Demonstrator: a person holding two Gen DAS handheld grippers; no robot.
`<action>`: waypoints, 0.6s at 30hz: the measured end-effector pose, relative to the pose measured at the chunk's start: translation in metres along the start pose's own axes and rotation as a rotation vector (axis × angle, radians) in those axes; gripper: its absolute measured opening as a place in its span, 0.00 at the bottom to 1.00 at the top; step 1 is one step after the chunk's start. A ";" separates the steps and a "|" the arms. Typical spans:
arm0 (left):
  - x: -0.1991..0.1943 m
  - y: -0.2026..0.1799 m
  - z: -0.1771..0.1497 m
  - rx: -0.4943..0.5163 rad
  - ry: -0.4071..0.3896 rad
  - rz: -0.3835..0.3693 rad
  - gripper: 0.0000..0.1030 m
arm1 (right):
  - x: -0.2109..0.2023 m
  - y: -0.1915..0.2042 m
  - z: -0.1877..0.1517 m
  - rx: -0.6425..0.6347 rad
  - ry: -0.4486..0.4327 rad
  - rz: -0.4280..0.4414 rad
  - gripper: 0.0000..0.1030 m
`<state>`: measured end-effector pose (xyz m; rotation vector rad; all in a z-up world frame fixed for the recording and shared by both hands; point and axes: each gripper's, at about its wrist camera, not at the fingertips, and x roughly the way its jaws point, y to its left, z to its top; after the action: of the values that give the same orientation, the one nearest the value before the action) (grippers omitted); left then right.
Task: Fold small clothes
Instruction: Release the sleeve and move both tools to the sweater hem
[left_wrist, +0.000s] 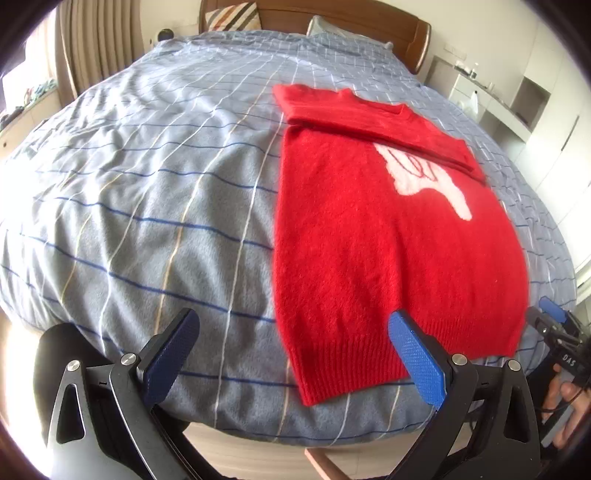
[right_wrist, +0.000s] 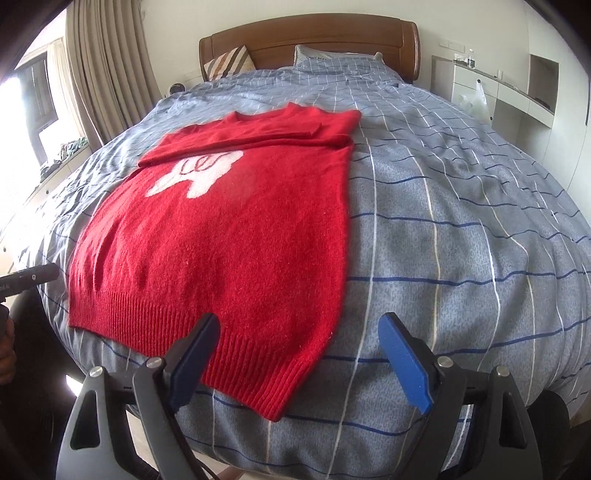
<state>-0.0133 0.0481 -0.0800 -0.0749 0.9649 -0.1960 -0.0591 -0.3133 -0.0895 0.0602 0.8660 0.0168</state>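
Red sweater (right_wrist: 221, 243) lies with sleeves folded across its chest, body fold left; left gripper (left_wrist: 295, 354) and right gripper (right_wrist: 299, 354) gape wide, empty, at the lower frame

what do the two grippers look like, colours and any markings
Both the left gripper and the right gripper have black metal arms with triangular cutouts and silver rivets. Their fingers carry blue textured pads. White lettering marks the right gripper's black body.

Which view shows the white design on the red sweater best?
The left wrist view: the white design on the red sweater is larger there, its lower part clear of the folded sleeve. In the right wrist view it appears smaller, its top edge meeting the sleeve.
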 end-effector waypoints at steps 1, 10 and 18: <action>0.002 -0.003 0.003 0.007 -0.002 0.003 0.99 | 0.000 0.000 0.001 -0.002 -0.004 -0.003 0.84; 0.056 -0.027 0.004 0.063 0.096 0.026 0.99 | 0.004 0.009 0.005 -0.053 -0.012 -0.014 0.84; 0.065 -0.031 -0.014 0.111 0.145 0.090 1.00 | 0.021 0.005 -0.003 -0.040 0.070 -0.017 0.84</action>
<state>0.0072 0.0057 -0.1354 0.0859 1.0971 -0.1730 -0.0480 -0.3077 -0.1071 0.0152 0.9360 0.0205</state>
